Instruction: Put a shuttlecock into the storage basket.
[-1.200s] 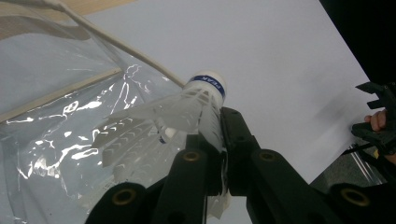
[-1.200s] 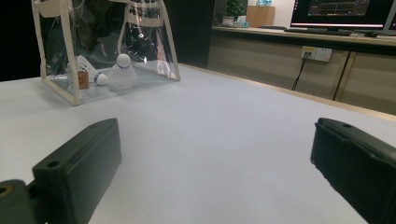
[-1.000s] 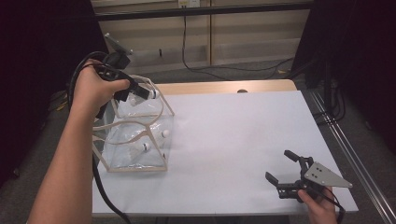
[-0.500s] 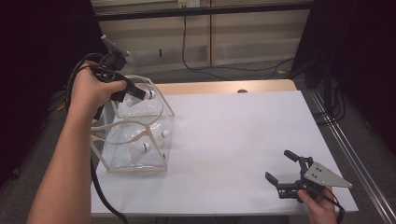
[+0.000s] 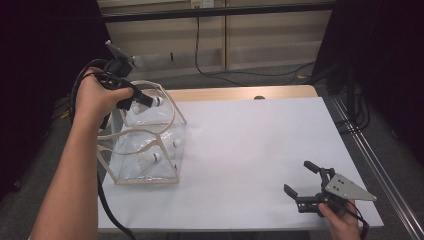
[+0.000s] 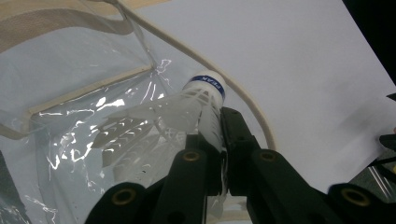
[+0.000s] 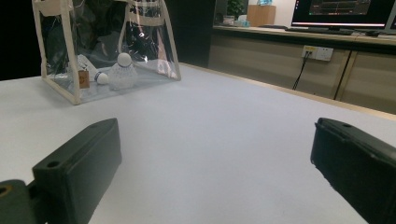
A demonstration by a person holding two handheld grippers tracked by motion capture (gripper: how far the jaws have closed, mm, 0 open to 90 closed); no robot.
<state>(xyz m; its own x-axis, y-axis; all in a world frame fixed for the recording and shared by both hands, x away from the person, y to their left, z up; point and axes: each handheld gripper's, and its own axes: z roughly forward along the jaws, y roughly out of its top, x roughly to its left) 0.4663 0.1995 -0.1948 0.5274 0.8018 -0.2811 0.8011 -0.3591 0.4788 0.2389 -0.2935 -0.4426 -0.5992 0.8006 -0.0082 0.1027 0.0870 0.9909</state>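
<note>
Shuttlecock (image 6: 205, 100) sat pinched between the jaws of the left gripper (image 5: 142, 100), its white cork tip with the blue band pointing away from the hand and its feathered skirt trailing back toward the clear plastic. In the high view it hung over the open top of the transparent tote bag (image 5: 165, 165), just inside the cream handle loop (image 5: 170, 102). Compared with a second earlier, the left hand (image 5: 97, 97) had drifted only slightly up and toward the bag's far side, with the grip unchanged, so the drop into the bag looked imminent but not yet made. Two more shuttlecocks (image 7: 122, 70) already lay on the bag's floor, which suggested that filling was well under way. The bag stood at the left edge of the white bench (image 5: 260, 150). Well apart, near the front right corner, the right gripper (image 5: 306, 186) rested low over the bench with its jaws spread wide and nothing between them, unmoved from before.
</note>
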